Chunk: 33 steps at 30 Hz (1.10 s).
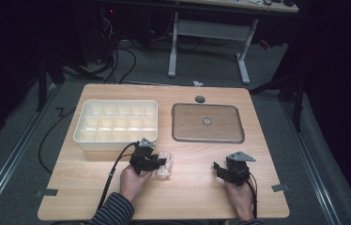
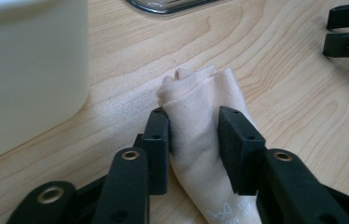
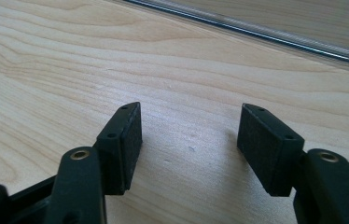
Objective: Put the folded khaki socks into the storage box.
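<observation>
While the left gripper rests low on the wooden table, its 2 black jaws stand on either side of a bunched, pale pink cloth, and both pads press into the fabric, so the cloth is gripped between them. In the left gripper view the cloth rises in a soft fold past the jaw tips and trails back under the gripper toward the camera, lying on the bare wood. From the high view, that cloth lies near the front of the table, just in front of the white compartment tray, and the left gripper sits over it, held by the person's left hand with a striped sleeve behind.

The tray stands at the back left of the table, its white wall close at the left of the left gripper view. Beside it, at the back right, lies a clear rectangular lid with a small round knob at its centre.

The right gripper is held apart from the cloth, toward the right front of the table. Its jaws stand wide open with bare wood between them, and the edge of the clear lid runs across the top of its view.
</observation>
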### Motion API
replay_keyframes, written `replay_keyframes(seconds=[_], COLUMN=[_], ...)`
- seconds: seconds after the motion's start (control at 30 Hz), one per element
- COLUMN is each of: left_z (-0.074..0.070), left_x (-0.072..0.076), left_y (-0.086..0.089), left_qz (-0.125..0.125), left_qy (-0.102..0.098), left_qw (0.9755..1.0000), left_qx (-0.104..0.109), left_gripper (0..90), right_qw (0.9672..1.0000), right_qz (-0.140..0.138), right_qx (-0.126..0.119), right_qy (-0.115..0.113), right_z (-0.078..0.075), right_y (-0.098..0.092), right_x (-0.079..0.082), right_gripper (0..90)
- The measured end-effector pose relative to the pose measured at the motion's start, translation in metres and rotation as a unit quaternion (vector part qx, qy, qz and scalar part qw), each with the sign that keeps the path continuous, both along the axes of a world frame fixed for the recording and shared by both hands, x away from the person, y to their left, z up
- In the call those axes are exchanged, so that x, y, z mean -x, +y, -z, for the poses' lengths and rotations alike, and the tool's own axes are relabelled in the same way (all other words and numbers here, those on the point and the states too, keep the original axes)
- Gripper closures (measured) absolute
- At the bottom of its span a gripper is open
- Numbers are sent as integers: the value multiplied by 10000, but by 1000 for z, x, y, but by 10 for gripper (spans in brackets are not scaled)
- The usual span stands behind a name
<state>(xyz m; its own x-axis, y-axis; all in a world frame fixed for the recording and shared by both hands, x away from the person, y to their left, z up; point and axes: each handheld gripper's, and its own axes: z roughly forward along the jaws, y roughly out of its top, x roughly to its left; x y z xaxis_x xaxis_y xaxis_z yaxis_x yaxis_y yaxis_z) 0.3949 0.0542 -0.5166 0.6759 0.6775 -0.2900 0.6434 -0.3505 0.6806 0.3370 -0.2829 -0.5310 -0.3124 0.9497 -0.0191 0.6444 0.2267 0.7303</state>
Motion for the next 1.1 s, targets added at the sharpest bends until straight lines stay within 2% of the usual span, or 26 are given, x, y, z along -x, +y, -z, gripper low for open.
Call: replay_keyframes(seconds=[0.1, 0.23, 0.67, 1.1], left_z=[-1, -2, -8, -18], left_x=[2, 4, 8, 13], left_y=[-1, -2, -1, 7], left_qz=[68, 76, 134, 185], left_qy=[-57, -38, -92, -188], left_qw=[9999, 10000, 9999, 9996], left_qx=[-49, -27, 46, 116], left_gripper=[699, 714, 721, 721], right_qw=[10000, 10000, 10000, 10000], right_qz=[-5, -15, -57, -58], right_qx=[3, -4, -10, -10], right_qy=[1, 11, 23, 24], right_z=[0, 0, 0, 0], right_y=[0, 0, 1, 1], right_x=[0, 0, 0, 0], right_gripper=[395, 387, 367, 367])
